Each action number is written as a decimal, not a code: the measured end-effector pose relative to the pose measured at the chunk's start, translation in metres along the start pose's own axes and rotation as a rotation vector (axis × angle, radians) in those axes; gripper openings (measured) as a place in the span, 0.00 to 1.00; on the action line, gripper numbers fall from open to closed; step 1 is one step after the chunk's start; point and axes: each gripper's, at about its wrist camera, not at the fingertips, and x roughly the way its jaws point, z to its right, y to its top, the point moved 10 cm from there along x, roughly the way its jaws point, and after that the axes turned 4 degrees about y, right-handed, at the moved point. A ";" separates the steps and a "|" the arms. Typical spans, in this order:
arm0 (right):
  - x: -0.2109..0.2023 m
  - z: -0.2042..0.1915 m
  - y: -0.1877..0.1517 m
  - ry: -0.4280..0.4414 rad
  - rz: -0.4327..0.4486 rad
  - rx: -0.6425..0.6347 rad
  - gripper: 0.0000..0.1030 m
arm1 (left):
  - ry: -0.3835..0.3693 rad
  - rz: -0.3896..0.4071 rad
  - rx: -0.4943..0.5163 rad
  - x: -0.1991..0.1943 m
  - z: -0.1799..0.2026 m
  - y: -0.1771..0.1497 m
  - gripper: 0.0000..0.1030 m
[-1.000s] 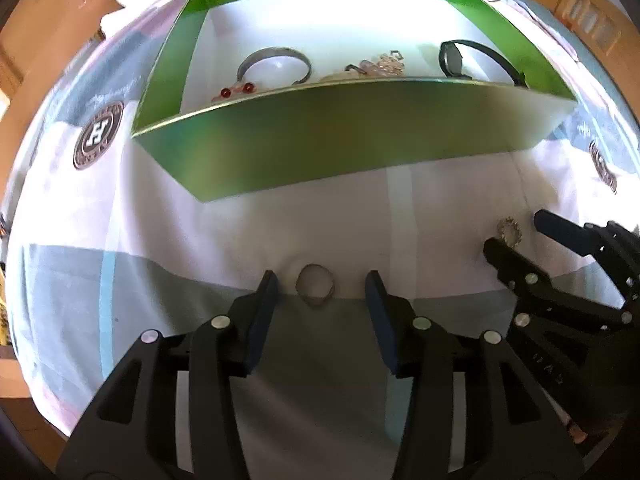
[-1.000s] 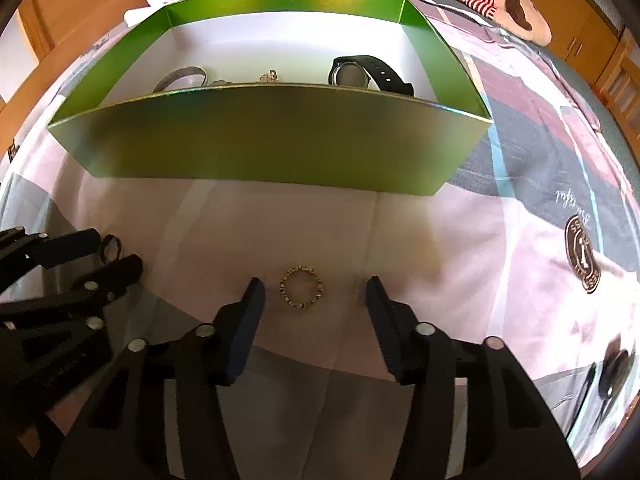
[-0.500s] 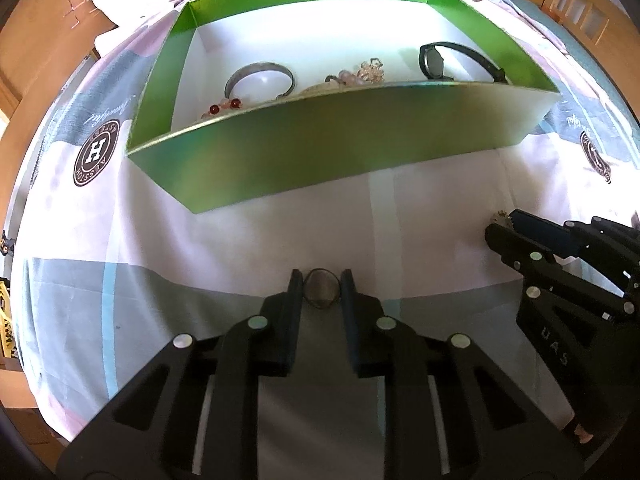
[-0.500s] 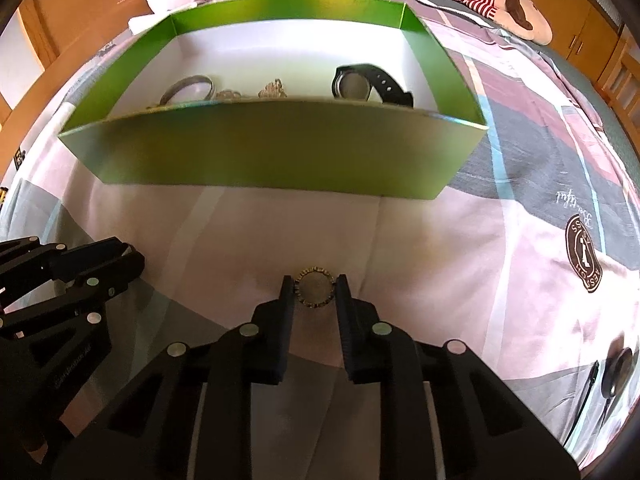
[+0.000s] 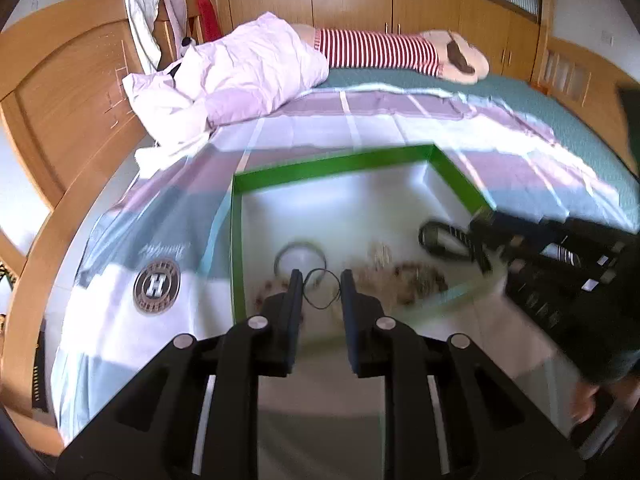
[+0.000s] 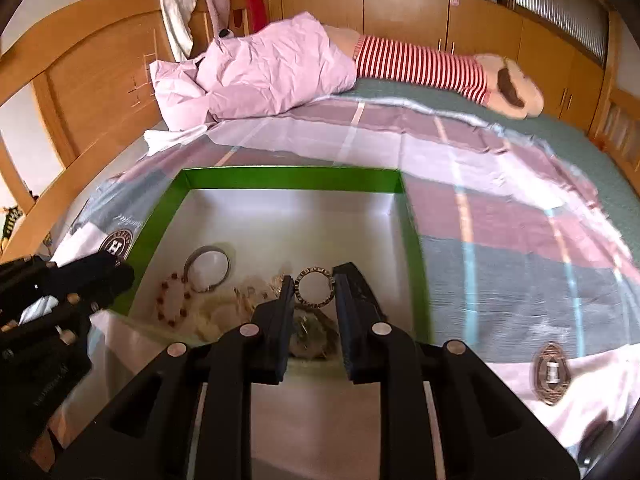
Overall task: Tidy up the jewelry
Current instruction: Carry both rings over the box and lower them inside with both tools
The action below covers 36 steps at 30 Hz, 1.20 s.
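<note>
My left gripper (image 5: 319, 286) is shut on a thin dark ring (image 5: 320, 289) and holds it raised over the near left part of the green box (image 5: 336, 166). My right gripper (image 6: 313, 286) is shut on a studded gold ring (image 6: 314, 285) and holds it raised over the near right part of the same box (image 6: 288, 176). Inside the box lie a silver bangle (image 6: 208, 269), a red bead bracelet (image 6: 172, 300), a pile of pale chains (image 6: 240, 300) and a black watch (image 5: 448, 240). The right gripper also shows in the left wrist view (image 5: 486, 222), and the left gripper in the right wrist view (image 6: 120, 278).
The box sits on a checked bedspread (image 6: 500, 216). A pink pillow (image 6: 272, 68) and a striped plush toy (image 6: 440, 68) lie at the far side. A wooden headboard (image 5: 68, 108) runs along the left and wooden cupboards (image 6: 500, 40) stand behind the bed.
Both grippers have lifted their rings off the bedspread and carried them forward over the near wall of the box. The view now tilts up to the room.
</note>
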 end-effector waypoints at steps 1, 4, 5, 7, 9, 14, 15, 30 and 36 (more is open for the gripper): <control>0.007 0.001 0.000 -0.003 -0.009 0.003 0.21 | -0.001 -0.001 -0.002 0.007 -0.003 0.007 0.19; 0.022 0.000 0.001 -0.012 -0.022 -0.001 0.21 | 0.038 -0.011 -0.023 0.020 -0.008 0.012 0.19; 0.025 -0.003 0.000 -0.004 -0.022 -0.001 0.21 | 0.034 -0.026 -0.039 0.024 -0.009 0.011 0.19; 0.025 -0.005 -0.001 -0.008 -0.018 -0.011 0.21 | 0.016 -0.050 -0.067 0.030 -0.009 0.011 0.19; 0.025 -0.006 -0.001 -0.022 -0.006 -0.028 0.21 | 0.009 -0.057 -0.075 0.033 -0.008 0.011 0.19; 0.026 -0.006 -0.002 -0.023 0.001 -0.028 0.21 | 0.014 -0.067 -0.076 0.039 -0.005 0.010 0.19; 0.025 -0.005 -0.002 -0.027 0.006 -0.028 0.21 | 0.018 -0.070 -0.076 0.041 -0.006 0.010 0.19; 0.024 0.008 -0.001 -0.022 0.036 0.049 0.21 | 0.039 -0.134 -0.127 0.056 -0.016 -0.003 0.19; 0.032 0.008 -0.007 -0.031 0.013 0.037 0.21 | 0.042 -0.145 -0.139 0.059 -0.018 -0.005 0.19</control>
